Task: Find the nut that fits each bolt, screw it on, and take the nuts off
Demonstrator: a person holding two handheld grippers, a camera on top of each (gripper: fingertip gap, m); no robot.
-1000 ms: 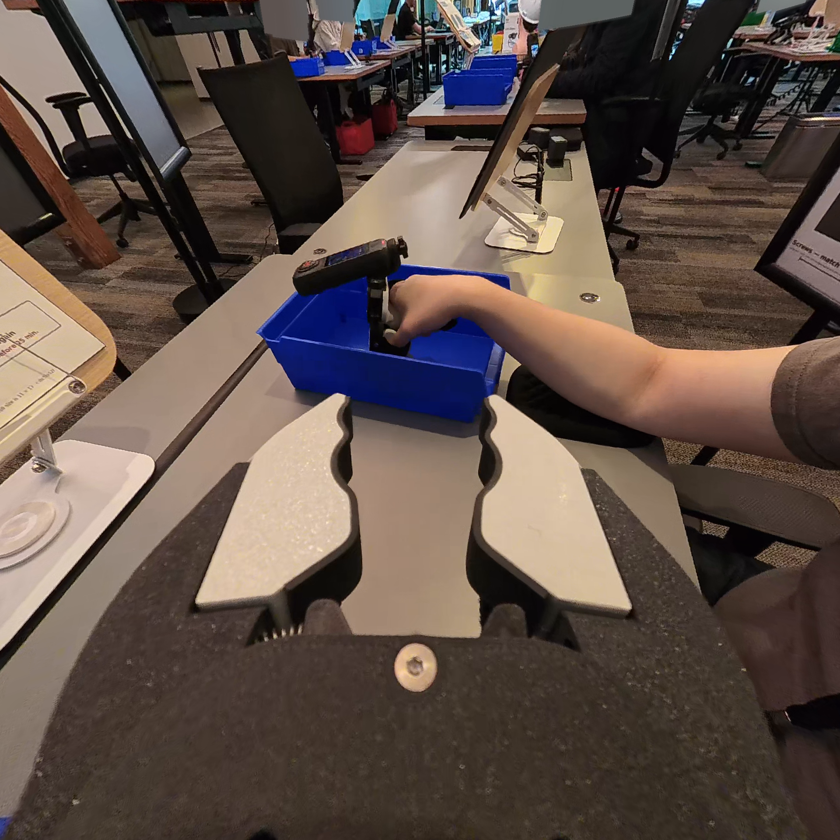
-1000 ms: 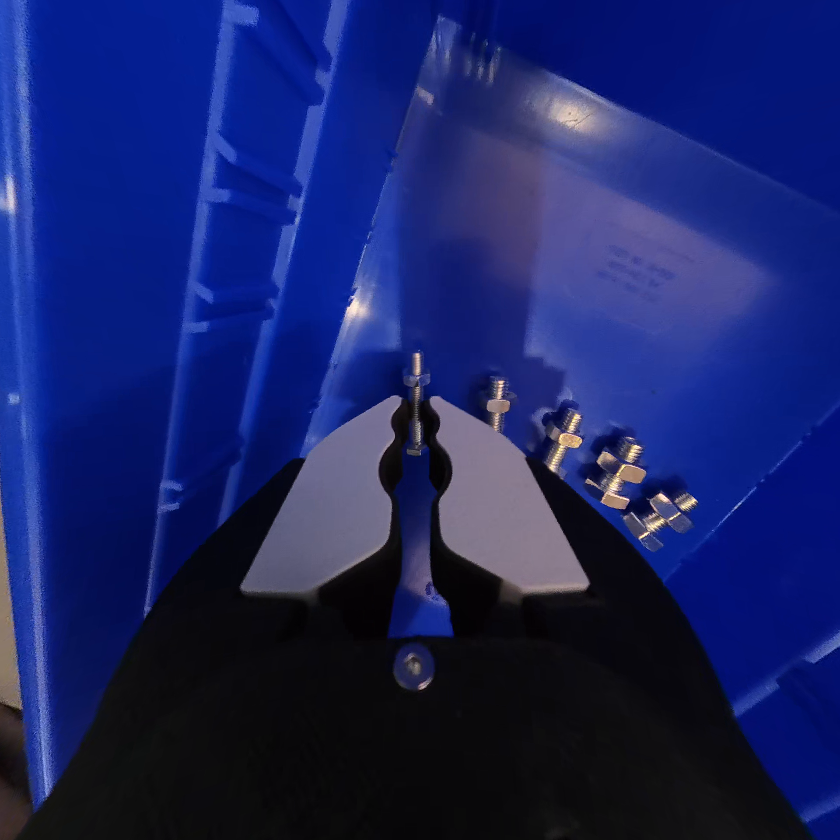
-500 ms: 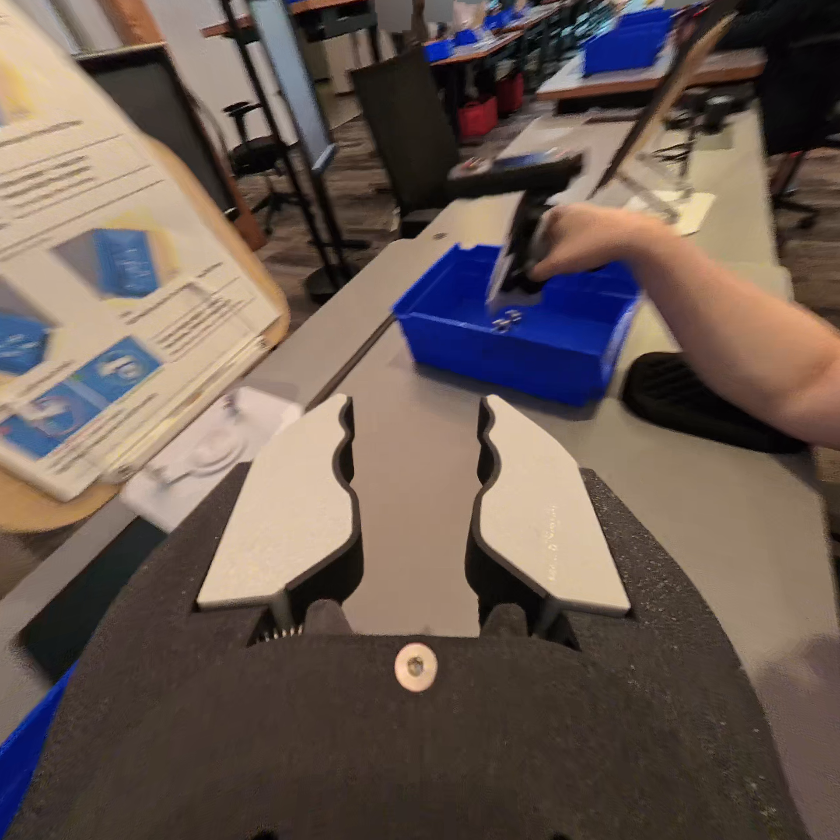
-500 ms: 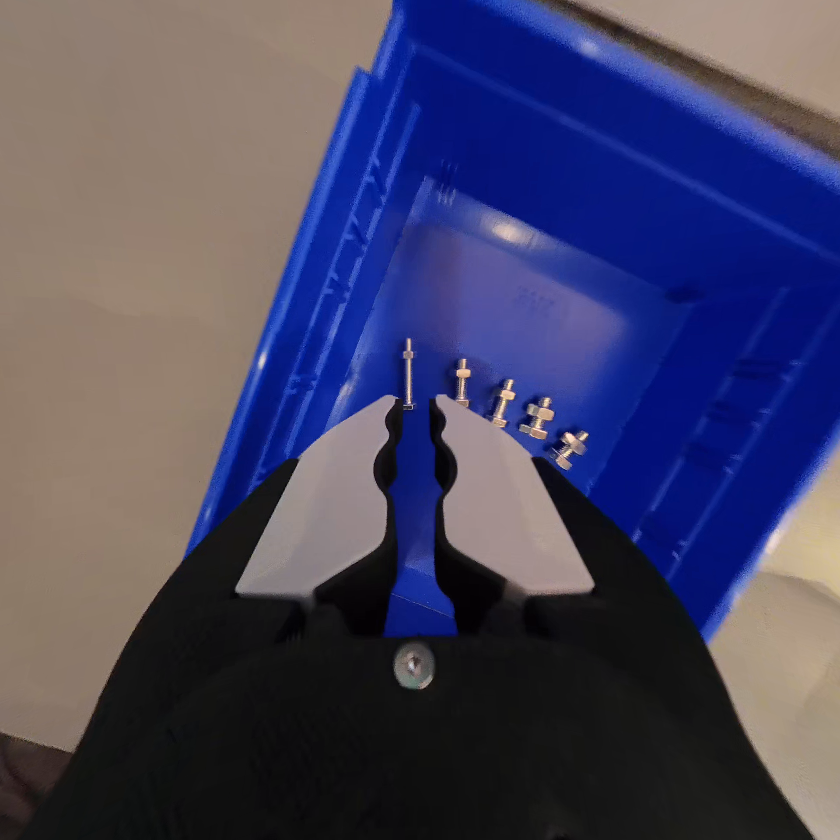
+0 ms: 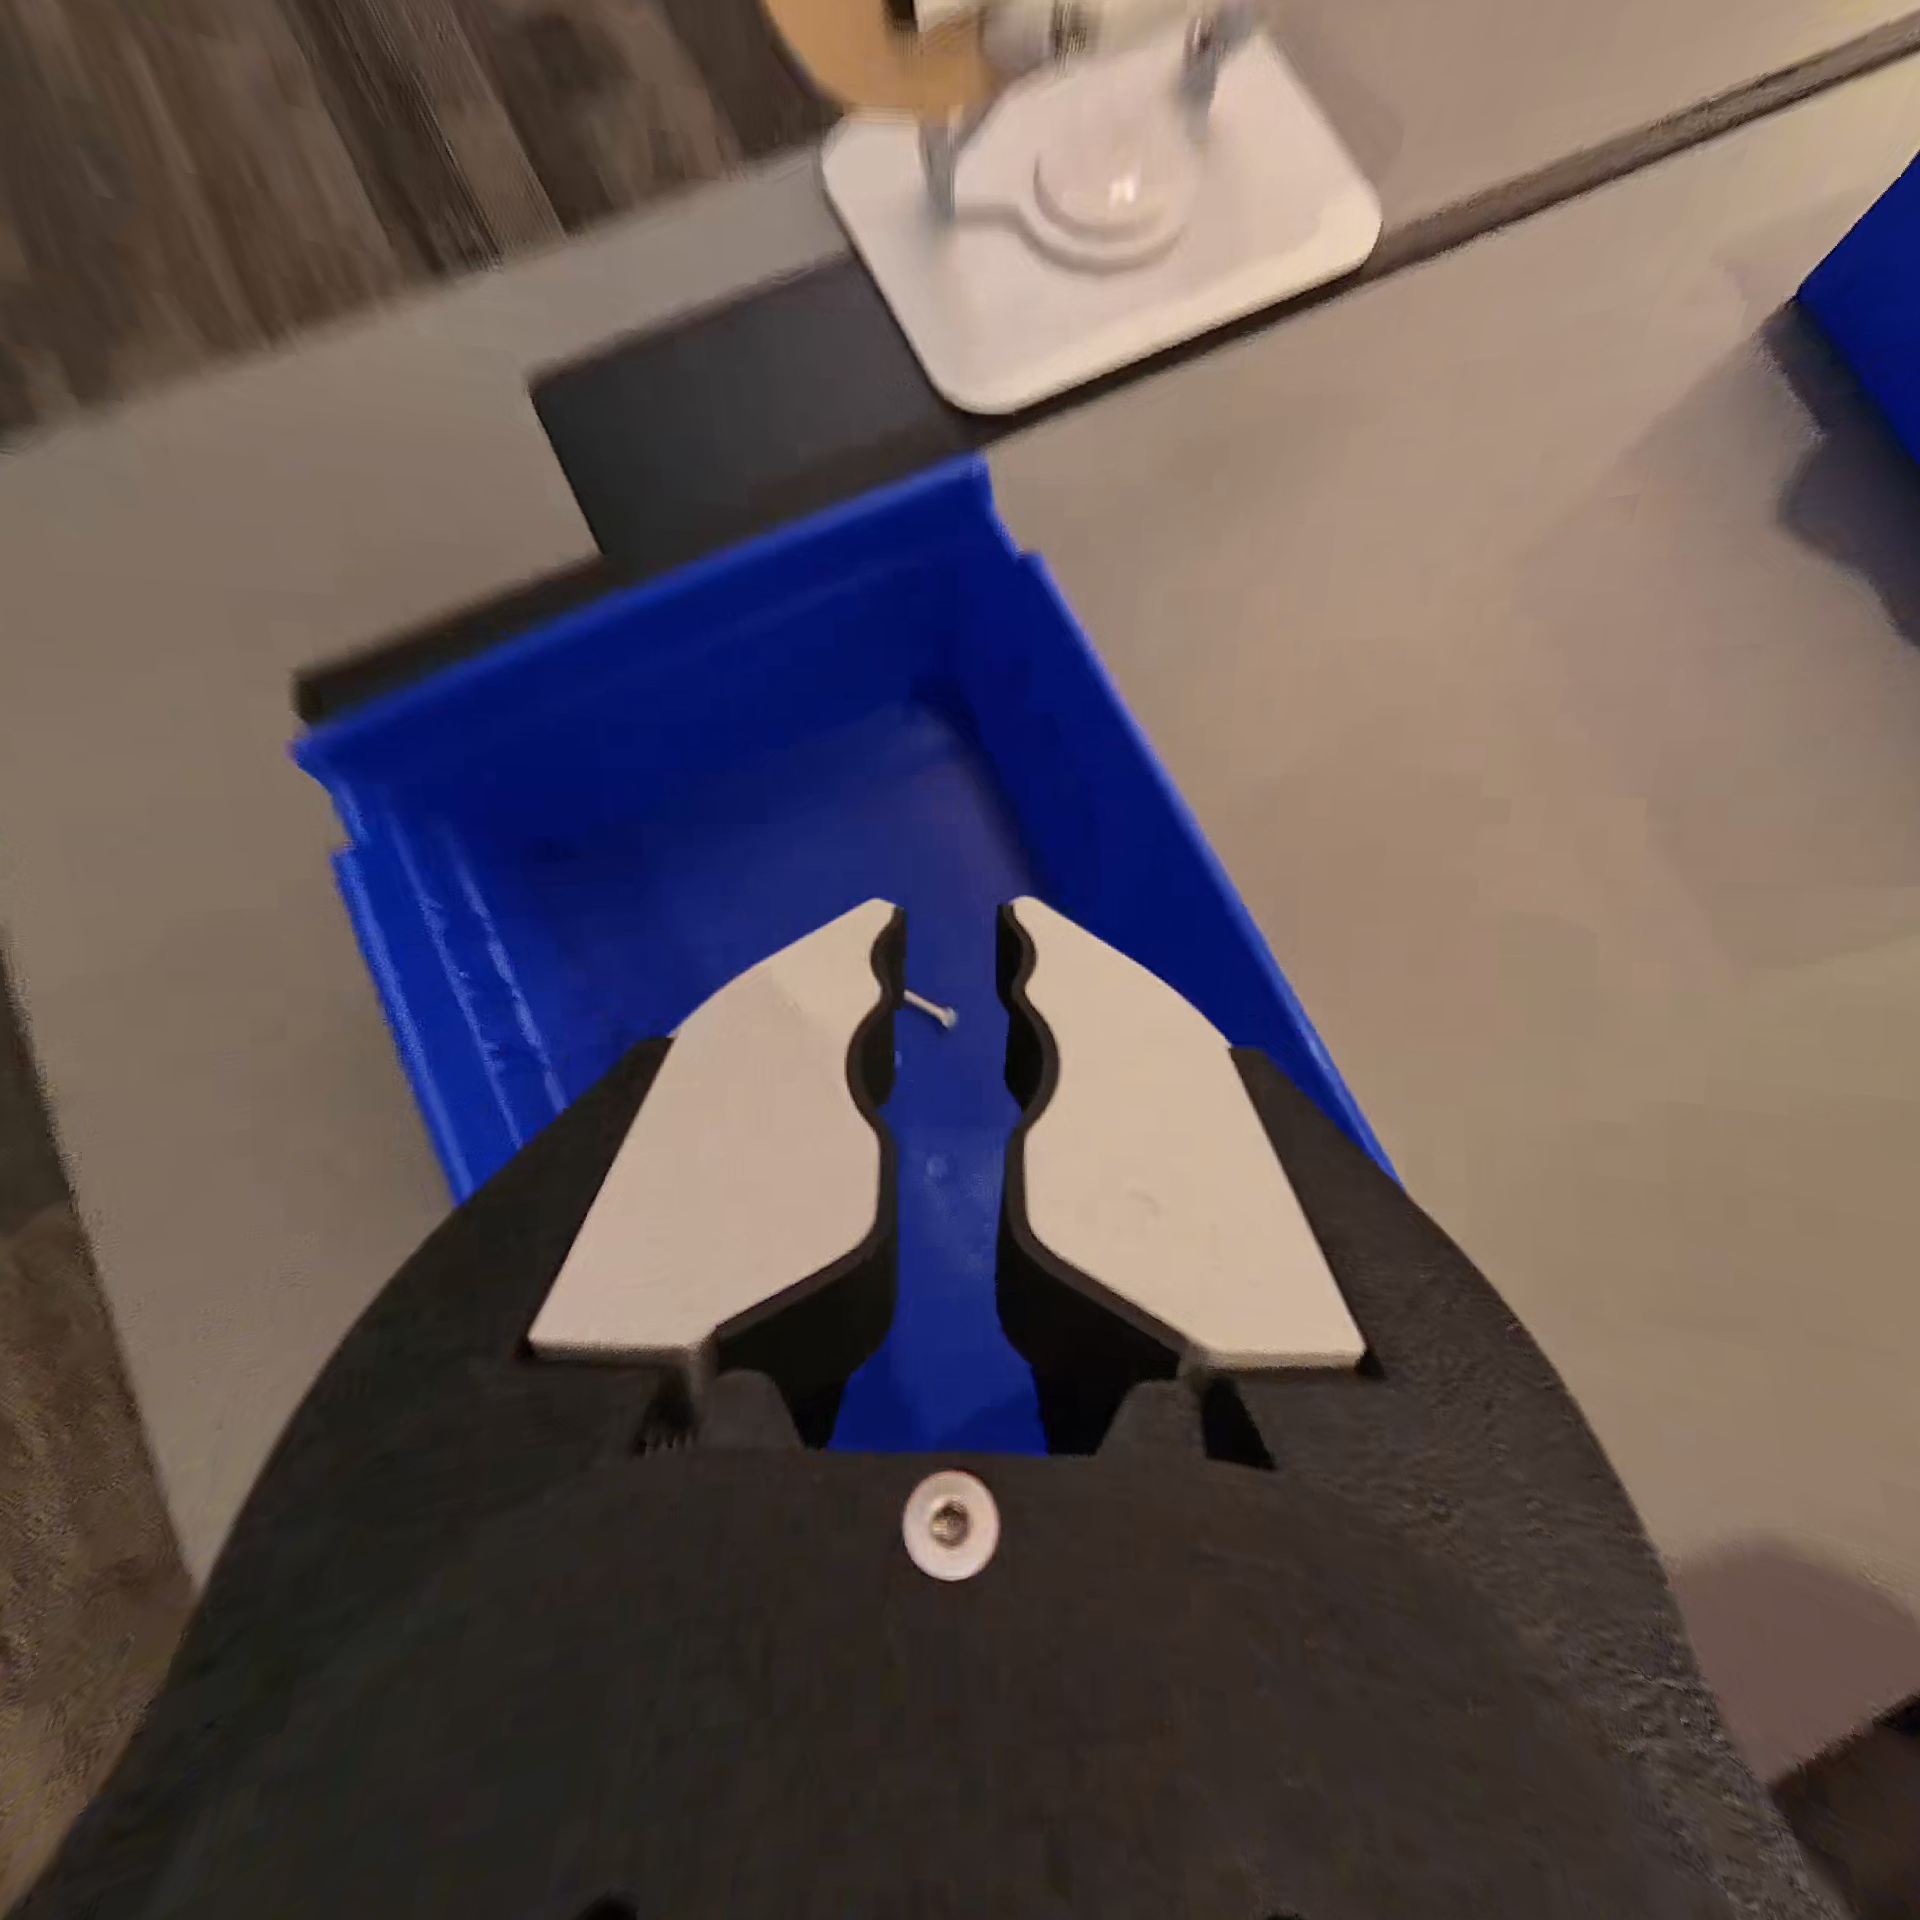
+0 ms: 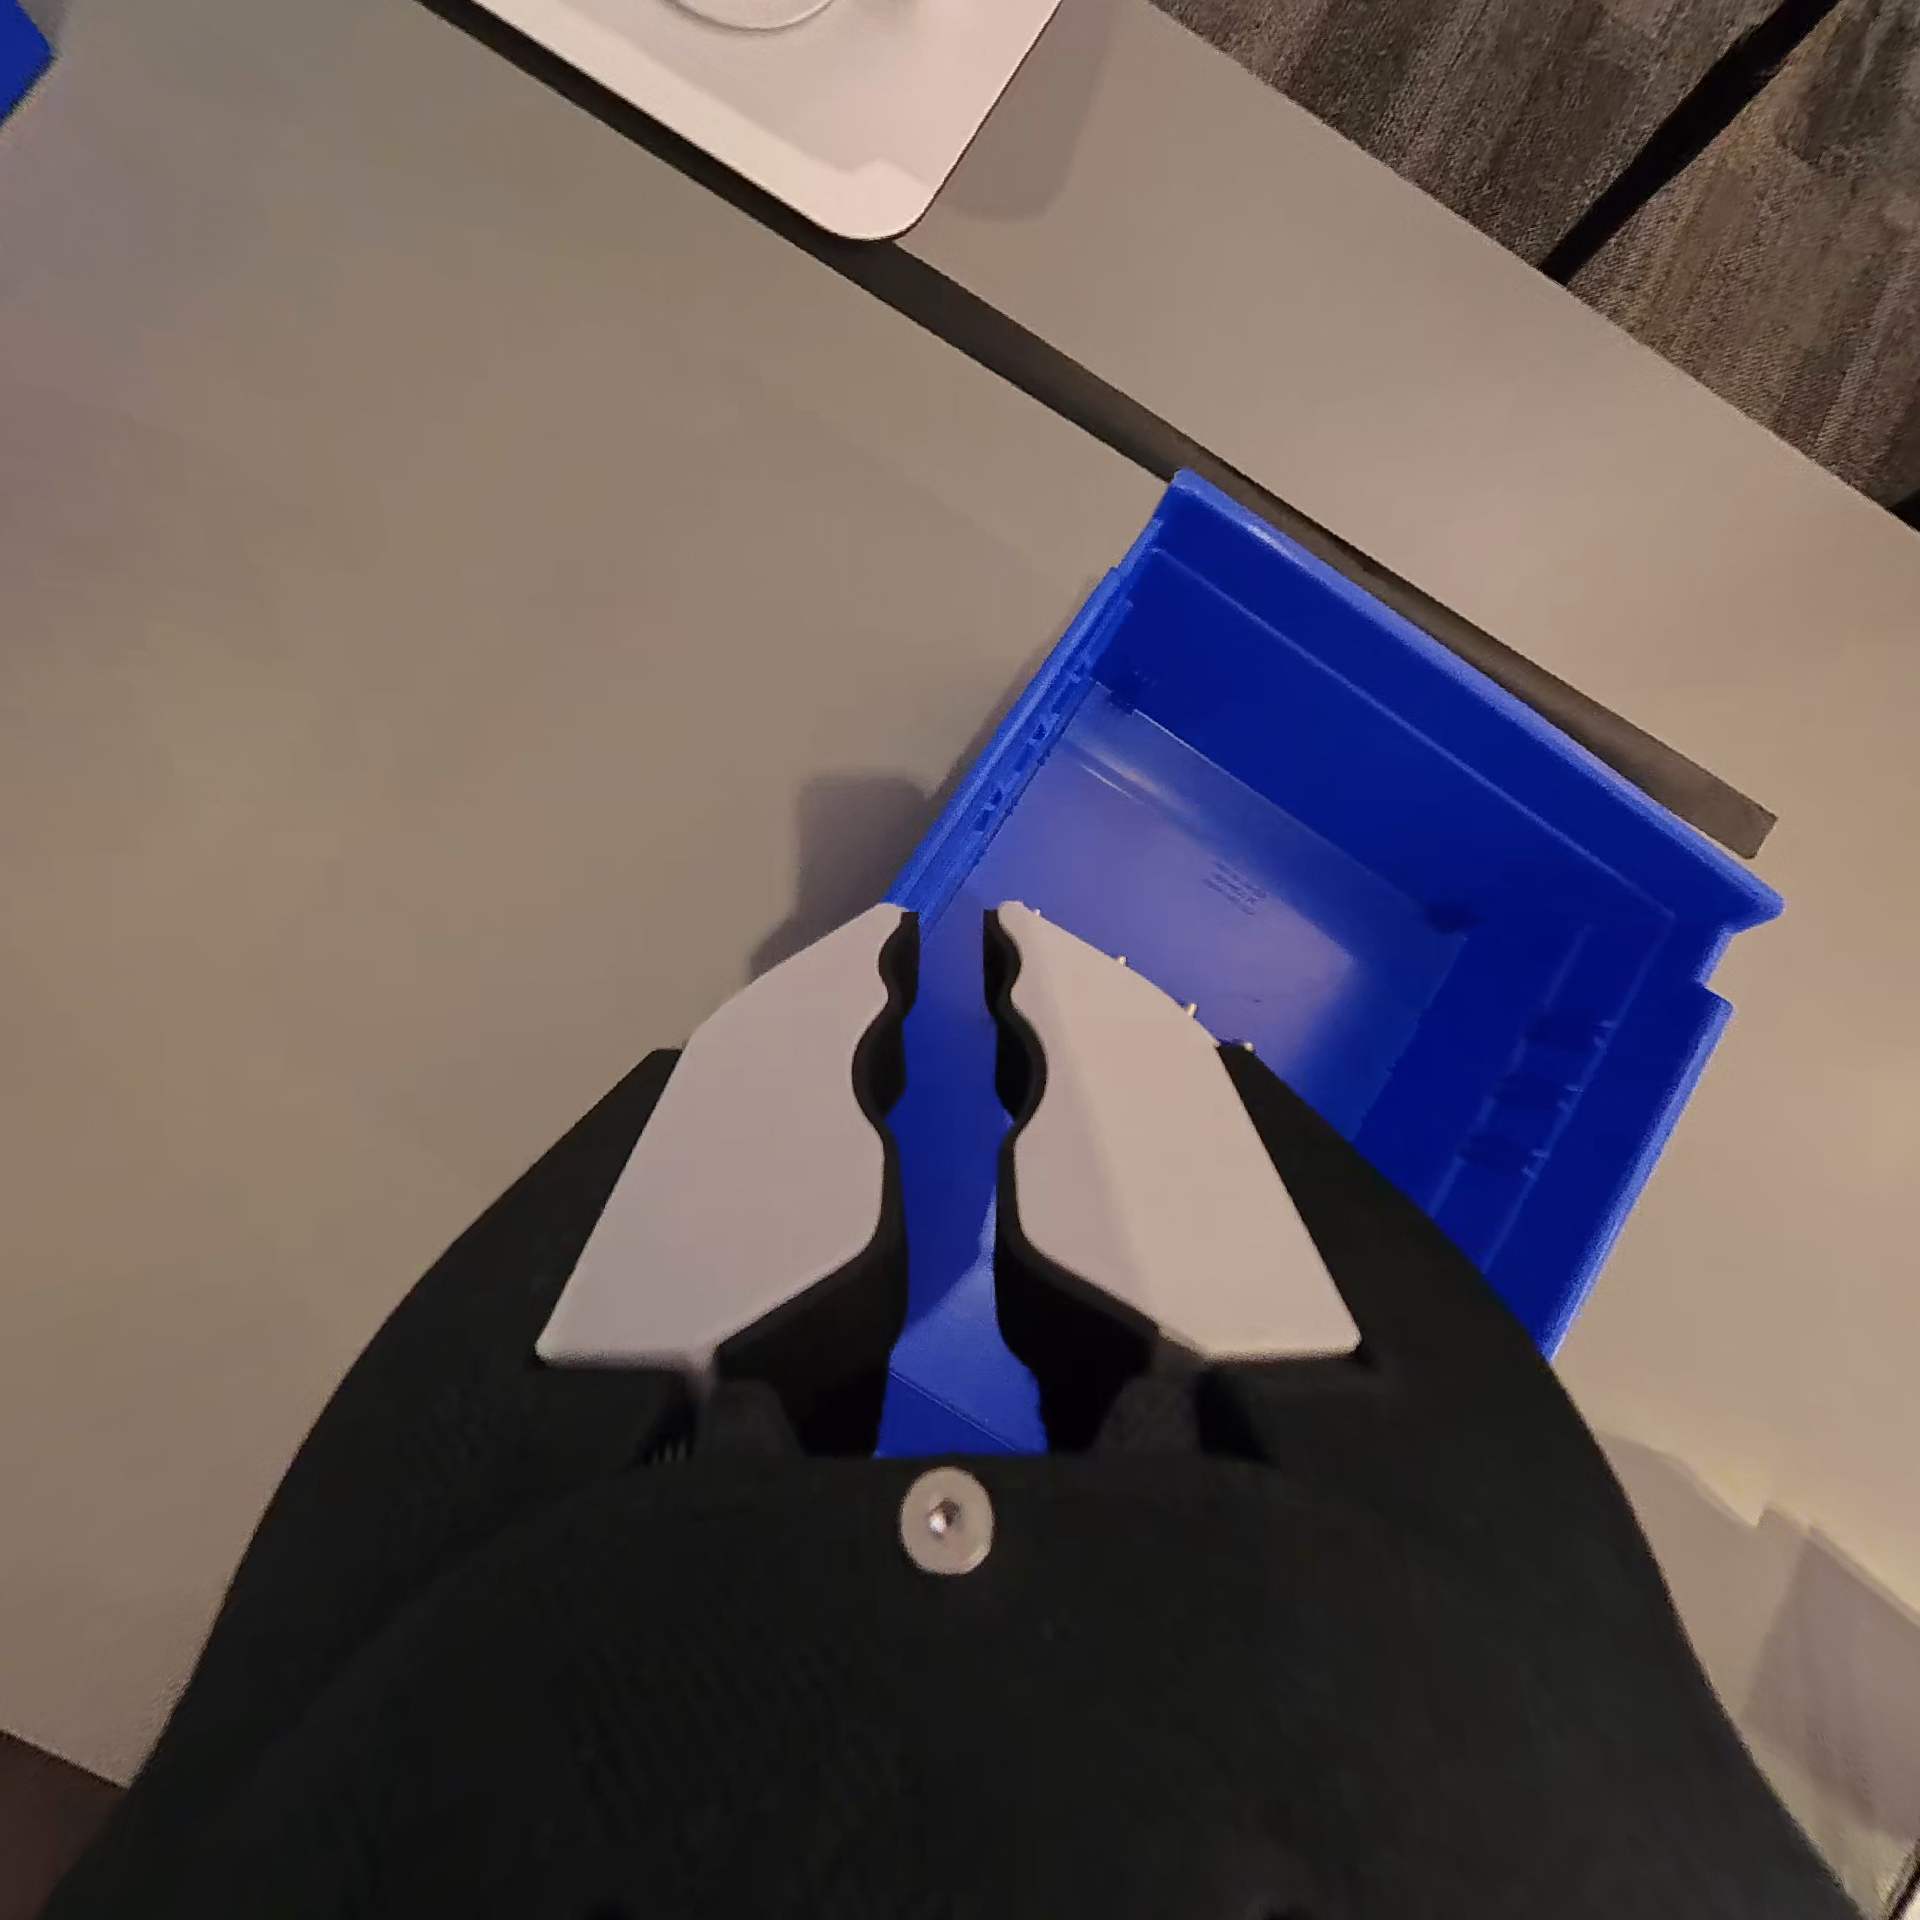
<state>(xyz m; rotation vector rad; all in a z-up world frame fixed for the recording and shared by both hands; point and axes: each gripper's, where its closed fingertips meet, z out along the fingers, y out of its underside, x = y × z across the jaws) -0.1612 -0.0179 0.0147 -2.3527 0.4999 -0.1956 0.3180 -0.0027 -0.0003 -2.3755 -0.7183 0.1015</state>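
In the left wrist view my left gripper (image 5: 948,914) hangs open and empty over a blue bin (image 5: 665,665), with its jaws a narrow gap apart. A small thin silver bolt (image 5: 932,1013) lies on the bin floor, seen between the fingers. In the right wrist view my right gripper (image 6: 951,920) is high above another blue bin (image 6: 1382,665). Its jaws are slightly apart and hold nothing. The tips of a few bolts (image 6: 1190,1006) show on that bin's floor just past the right finger (image 6: 1143,1143). The other bolts are hidden behind it.
Both bins sit on a grey table (image 5: 1507,831). A white stand base (image 5: 1101,239) is beyond the left bin, and a corner of another blue bin (image 5: 1870,312) is at far right. A white base (image 6: 790,94) and carpet floor (image 6: 1714,208) lie beyond the table edge. Across from one pair of fingers to the other is roughly 50 cm. From either gripper's tips it is about 40 cm to the white base (image 6: 790,94). Look for it in the left wrist view (image 5: 1229,230) too.
My left gripper swung from facing across the table to pointing down into a blue bin, and its jaws narrowed. My right gripper let go of the long bolt and rose out of its bin.
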